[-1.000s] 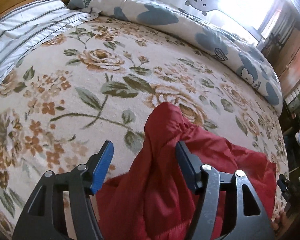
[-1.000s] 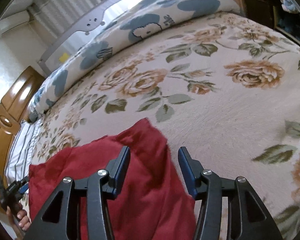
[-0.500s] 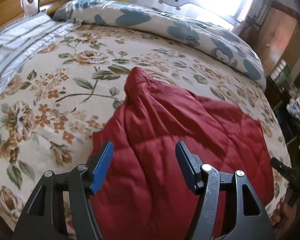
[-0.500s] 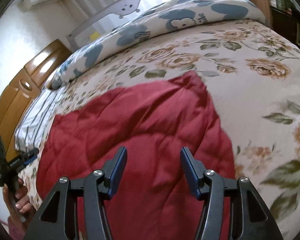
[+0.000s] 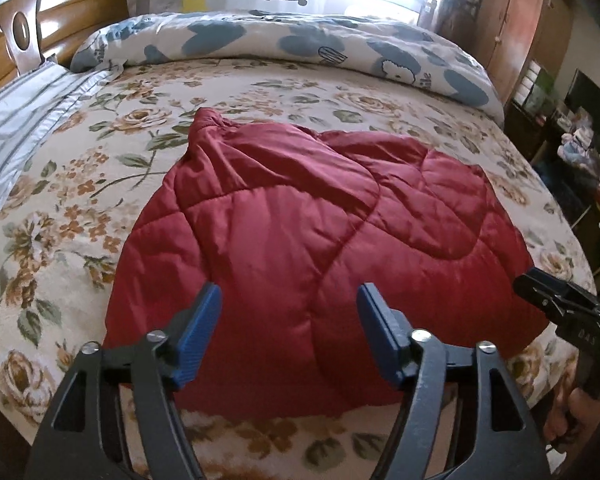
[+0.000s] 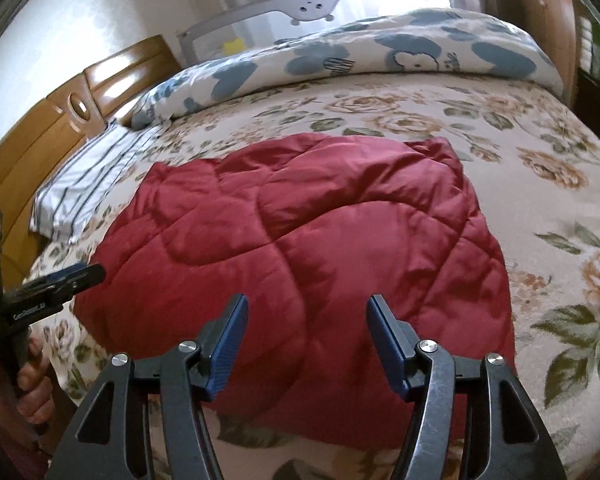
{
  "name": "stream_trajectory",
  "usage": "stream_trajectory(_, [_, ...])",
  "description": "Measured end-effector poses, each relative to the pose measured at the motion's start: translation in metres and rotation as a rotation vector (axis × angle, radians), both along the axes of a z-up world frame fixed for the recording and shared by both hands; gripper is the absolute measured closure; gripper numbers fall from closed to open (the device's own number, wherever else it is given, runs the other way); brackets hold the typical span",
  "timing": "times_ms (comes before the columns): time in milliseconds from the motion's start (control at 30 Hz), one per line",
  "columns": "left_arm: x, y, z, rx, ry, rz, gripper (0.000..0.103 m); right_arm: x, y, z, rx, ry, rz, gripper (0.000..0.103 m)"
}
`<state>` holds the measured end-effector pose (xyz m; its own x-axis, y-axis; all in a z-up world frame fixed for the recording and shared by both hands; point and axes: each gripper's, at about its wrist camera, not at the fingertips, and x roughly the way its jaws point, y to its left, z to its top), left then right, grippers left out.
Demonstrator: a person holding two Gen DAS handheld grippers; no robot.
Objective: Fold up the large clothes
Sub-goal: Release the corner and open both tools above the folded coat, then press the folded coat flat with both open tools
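Item: dark red quilted padded garment (image 5: 320, 240), lying spread and rumpled on the bed's cream floral cover with tan roses (image 5: 80, 184). It sits directly ahead of and below both of your sets of fingers; its near hem runs just beyond them.

Left gripper (image 5: 290, 334): your blue-padded fingers (image 5: 198, 332) stand wide, having just been opening, with nothing between them; the red fabric shows through the gap but is not touched.

Right gripper (image 6: 306, 344): fingers (image 6: 226, 348) likewise wide, just been opening, nothing clasped; the garment lies past the tips. In the left view this gripper appears at the far right edge, beside the garment's right corner.

Hand (image 6: 24, 380): yours, wrapped round the left gripper's black handle, seen at the left edge of the right view.

Beyond the garment, far from the fingers: a long white bolster with blue cartoon patches (image 5: 300, 48). To the left of the left fingers: a grey-striped white pillow (image 5: 16, 120) against a wooden headboard (image 5: 56, 20).
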<state>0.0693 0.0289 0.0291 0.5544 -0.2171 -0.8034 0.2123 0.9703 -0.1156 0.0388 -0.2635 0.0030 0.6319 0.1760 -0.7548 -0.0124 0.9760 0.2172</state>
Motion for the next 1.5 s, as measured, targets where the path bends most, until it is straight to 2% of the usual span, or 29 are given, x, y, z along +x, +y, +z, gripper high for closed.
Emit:
stream_trajectory(300, [-0.015, -0.013, -0.01, 0.049, 0.057, -0.005, 0.03, -0.003, 0.001, -0.027, -0.083, 0.066, -0.021, 0.037])
stream_trajectory(500, [-0.008, -0.006, -0.014, 0.083, 0.064, 0.031, 0.029, -0.005, -0.016, -0.038, 0.0, 0.094, -0.048, 0.036])
stream_trajectory(633, [-0.003, 0.002, -0.025, 0.069, 0.106, 0.038, 0.019, -0.011, -0.015, -0.04, 0.01, 0.097, -0.052, 0.036])
stream_trajectory(733, [-0.006, 0.003, -0.029, 0.078, 0.107, 0.033, 0.017, -0.016, -0.014, -0.039, 0.002, 0.097, -0.056, 0.036])
stream_trajectory(967, [-0.005, -0.01, -0.045, 0.151, 0.117, 0.004, 0.013, -0.027, -0.002, -0.03, -0.055, 0.078, -0.051, 0.035])
stream_trajectory(1100, [0.0, -0.01, -0.052, 0.155, 0.127, 0.007, 0.007, -0.025, 0.003, -0.022, -0.058, 0.059, -0.04, 0.035])
stream_trajectory(1200, [0.004, -0.008, -0.055, 0.147, 0.14, 0.01, 0.003, -0.015, 0.0, -0.028, -0.077, 0.079, -0.044, 0.035])
stream_trajectory(1267, [0.006, -0.008, -0.056, 0.146, 0.146, 0.014, 0.0, -0.009, -0.005, -0.036, -0.068, 0.092, -0.049, 0.035])
stream_trajectory(1500, [0.013, -0.011, -0.058, 0.153, 0.142, 0.032, 0.0, 0.005, -0.03, -0.051, 0.014, 0.087, -0.094, 0.032])
